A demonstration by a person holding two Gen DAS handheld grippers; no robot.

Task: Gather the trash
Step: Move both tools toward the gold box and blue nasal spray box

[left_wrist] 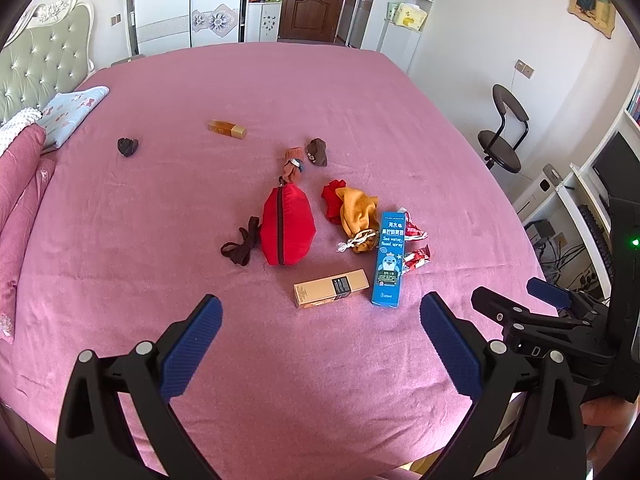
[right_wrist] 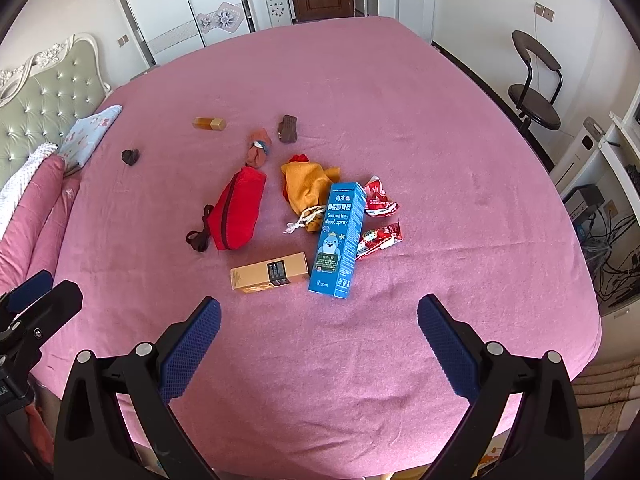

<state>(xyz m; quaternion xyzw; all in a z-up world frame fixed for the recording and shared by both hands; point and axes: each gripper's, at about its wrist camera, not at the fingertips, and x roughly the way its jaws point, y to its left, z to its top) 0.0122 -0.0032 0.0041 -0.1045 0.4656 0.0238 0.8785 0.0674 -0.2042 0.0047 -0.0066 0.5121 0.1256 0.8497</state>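
Ahead of both claws, on the pink bedspread (left_wrist: 360, 100), the trash lies untouched; this looks like the very start, with nothing gathered yet. The left gripper (left_wrist: 320, 344) and the right gripper (right_wrist: 319, 342) both gape wide and hold nothing, hovering short of the litter.

From left to right beyond the jaws: two small dark crumpled scraps (left_wrist: 127, 146), one far left, one further in; one amber bottle with a gold cap (left_wrist: 227, 128); one red zipped fabric pouch (left_wrist: 287, 225) with a dark strap; one mustard drawstring bag (left_wrist: 357, 216); one tan cardboard carton (right_wrist: 269, 272), nearest the claws; one tall blue nasal-spray box (right_wrist: 338, 238); two crumpled red-and-white wrappers (right_wrist: 378, 200) just right of it.

The next move probably calls for lowering one claw over a carton or wrapper, and choosing a bag as the receptacle.
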